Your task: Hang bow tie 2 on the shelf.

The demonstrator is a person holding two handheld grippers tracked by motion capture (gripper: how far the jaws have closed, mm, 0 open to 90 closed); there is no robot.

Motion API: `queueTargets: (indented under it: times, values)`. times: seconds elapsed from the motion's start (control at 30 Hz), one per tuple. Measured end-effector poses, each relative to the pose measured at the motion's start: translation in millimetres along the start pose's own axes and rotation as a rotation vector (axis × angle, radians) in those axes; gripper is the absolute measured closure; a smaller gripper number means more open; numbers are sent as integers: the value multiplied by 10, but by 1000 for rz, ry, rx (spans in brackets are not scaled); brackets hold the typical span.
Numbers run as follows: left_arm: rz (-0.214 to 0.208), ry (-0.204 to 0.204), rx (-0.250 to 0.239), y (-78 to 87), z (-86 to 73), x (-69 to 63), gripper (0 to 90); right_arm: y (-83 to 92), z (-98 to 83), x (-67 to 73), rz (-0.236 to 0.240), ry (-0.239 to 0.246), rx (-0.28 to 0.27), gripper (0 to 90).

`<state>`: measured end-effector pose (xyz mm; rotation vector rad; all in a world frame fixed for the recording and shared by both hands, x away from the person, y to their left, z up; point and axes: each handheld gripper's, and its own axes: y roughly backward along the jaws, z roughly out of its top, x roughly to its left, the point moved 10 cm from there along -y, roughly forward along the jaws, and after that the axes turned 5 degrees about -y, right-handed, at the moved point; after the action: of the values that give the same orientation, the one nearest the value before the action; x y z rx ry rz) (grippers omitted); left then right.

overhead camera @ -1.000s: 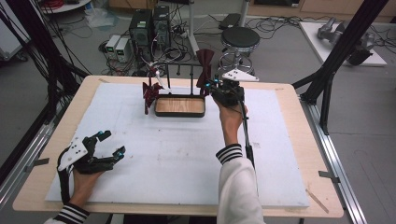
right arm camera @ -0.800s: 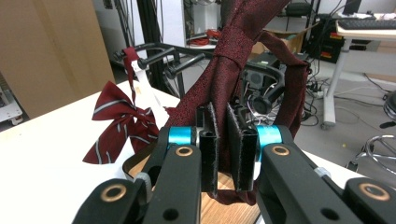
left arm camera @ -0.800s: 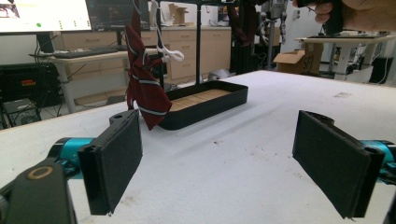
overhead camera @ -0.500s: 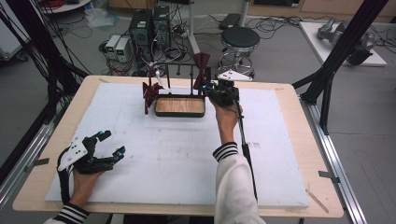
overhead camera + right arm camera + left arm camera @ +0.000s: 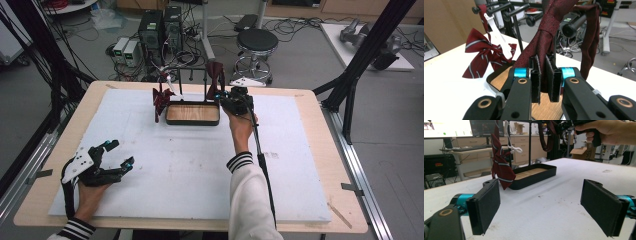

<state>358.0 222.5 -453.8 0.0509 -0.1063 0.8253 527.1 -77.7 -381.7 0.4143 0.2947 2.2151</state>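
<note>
A black rack (image 5: 191, 75) rises over a black tray (image 5: 192, 123) with a wooden floor at the table's far middle. From the rack's right end hangs a dark red necktie (image 5: 549, 32), and my right gripper (image 5: 545, 82) is shut on its lower part, level with the tray's right end (image 5: 225, 100). A red striped bow tie (image 5: 481, 55) hangs on a white hook (image 5: 497, 32) at the rack's left end (image 5: 161, 100). My left gripper (image 5: 120, 152) rests near the table's front left, open with nothing between its jaws (image 5: 544, 205).
A white foam sheet (image 5: 190, 170) covers the wooden table. Behind the table's far edge stand a stool (image 5: 257, 42), computer cases (image 5: 160, 25) and cables. Black frame legs (image 5: 355, 75) stand at the right.
My right gripper has sunk slightly with the dark red necktie in it. The left gripper has stayed where it was.
</note>
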Motion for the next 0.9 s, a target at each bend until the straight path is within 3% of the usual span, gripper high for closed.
queueTargets:
  times: [0.3,0.9]
  values:
    - [-1,0,-1,1,0,0,164,-69,-109,-37,15,-35,51,839]
    - [-1,-2,-2,3,1,-3,166,-82,-155,-31,23,-33,81,825]
